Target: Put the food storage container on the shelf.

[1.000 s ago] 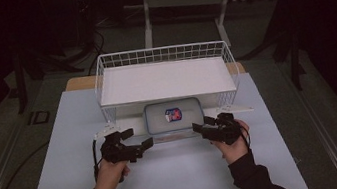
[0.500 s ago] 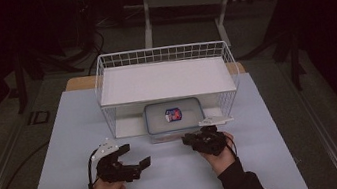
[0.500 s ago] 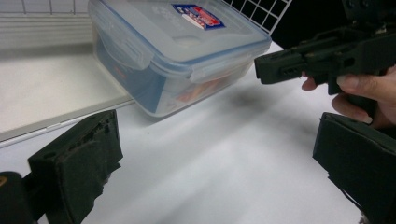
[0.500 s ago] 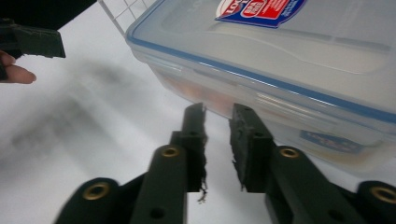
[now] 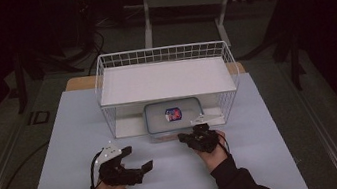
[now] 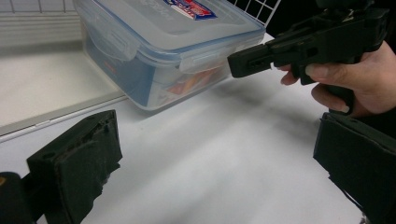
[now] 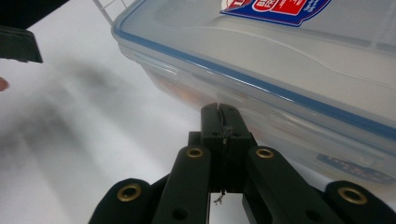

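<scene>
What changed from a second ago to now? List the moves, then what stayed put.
Both hands drew back toward the near edge of the table, away from the plastic container. The right claw has just been closing and is now shut with nothing between its jaws, its tip close to the container's front. The left claw is open and empty. The container and the wire basket kept their places.

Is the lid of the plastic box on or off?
On. The lid sits flat on the box, and its side flap is folded down.
</scene>
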Action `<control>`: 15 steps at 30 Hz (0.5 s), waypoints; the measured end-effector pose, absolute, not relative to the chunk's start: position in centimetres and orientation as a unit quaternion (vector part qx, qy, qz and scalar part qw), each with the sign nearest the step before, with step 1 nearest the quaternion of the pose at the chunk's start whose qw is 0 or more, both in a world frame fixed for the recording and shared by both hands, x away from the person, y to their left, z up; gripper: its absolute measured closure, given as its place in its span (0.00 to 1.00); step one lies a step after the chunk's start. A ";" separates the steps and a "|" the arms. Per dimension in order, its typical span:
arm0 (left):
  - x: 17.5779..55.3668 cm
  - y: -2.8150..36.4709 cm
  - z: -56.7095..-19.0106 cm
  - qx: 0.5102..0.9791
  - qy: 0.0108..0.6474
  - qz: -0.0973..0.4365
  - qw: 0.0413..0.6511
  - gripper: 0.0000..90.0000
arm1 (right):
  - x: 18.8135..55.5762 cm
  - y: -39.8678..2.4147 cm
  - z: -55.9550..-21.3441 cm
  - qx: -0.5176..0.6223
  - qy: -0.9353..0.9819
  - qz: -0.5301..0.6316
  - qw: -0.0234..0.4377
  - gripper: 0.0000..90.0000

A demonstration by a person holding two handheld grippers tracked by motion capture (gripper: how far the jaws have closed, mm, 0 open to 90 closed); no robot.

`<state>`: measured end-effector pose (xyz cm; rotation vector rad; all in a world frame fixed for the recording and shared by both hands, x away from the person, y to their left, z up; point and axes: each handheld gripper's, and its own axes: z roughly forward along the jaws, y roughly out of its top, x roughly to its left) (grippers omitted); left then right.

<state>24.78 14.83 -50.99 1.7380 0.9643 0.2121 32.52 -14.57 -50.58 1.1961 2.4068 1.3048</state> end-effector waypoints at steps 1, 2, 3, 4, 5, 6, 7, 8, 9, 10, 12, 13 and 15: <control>24.8 14.8 -51.0 0.731 0.406 0.089 0.540 0.01 | 32.6 -14.5 -50.7 0.399 0.803 0.435 0.080 1.00; 24.8 14.8 -51.0 0.732 0.406 0.090 0.539 0.01 | 32.7 -14.4 -50.8 0.400 0.803 0.436 0.081 1.00; 24.8 14.8 -51.0 0.732 0.405 0.092 0.540 0.01 | 32.7 -14.3 -50.8 0.401 0.802 0.436 0.078 1.00; 24.7 14.8 -51.0 0.732 0.404 0.095 0.541 0.01 | 32.8 -14.3 -50.8 0.403 0.800 0.437 0.077 1.00; 24.7 14.8 -50.9 0.732 0.403 0.095 0.540 0.01 | 32.9 -14.2 -50.8 0.404 0.799 0.438 0.076 1.00; 24.7 14.8 -50.9 0.732 0.403 0.095 0.540 0.01 | 32.9 -14.2 -50.8 0.404 0.799 0.438 0.076 1.00; 24.7 14.8 -50.9 0.730 0.402 0.096 0.545 0.01 | 33.0 -14.2 -50.9 0.406 0.798 0.439 0.075 1.00; 24.7 14.8 -50.9 0.729 0.403 0.096 0.545 0.01 | 33.2 -14.1 -50.9 0.407 0.797 0.439 0.076 1.00; 24.8 14.9 -50.9 0.728 0.404 0.094 0.547 0.01 | 33.3 -14.0 -50.9 0.407 0.797 0.439 0.078 1.00; 24.8 14.9 -50.9 0.727 0.404 0.093 0.548 0.01 | 33.4 -14.0 -50.9 0.408 0.796 0.439 0.079 1.00; 24.8 15.0 -51.0 0.728 0.403 0.096 0.547 0.01 | 33.7 -13.9 -50.9 0.410 0.795 0.439 0.081 1.00; 24.8 15.0 -51.0 0.728 0.403 0.096 0.546 0.01 | 33.8 -13.8 -50.9 0.410 0.795 0.440 0.082 1.00; 24.8 14.9 -51.1 0.730 0.401 0.096 0.545 0.01 | 34.0 -13.8 -51.0 0.410 0.795 0.439 0.086 1.00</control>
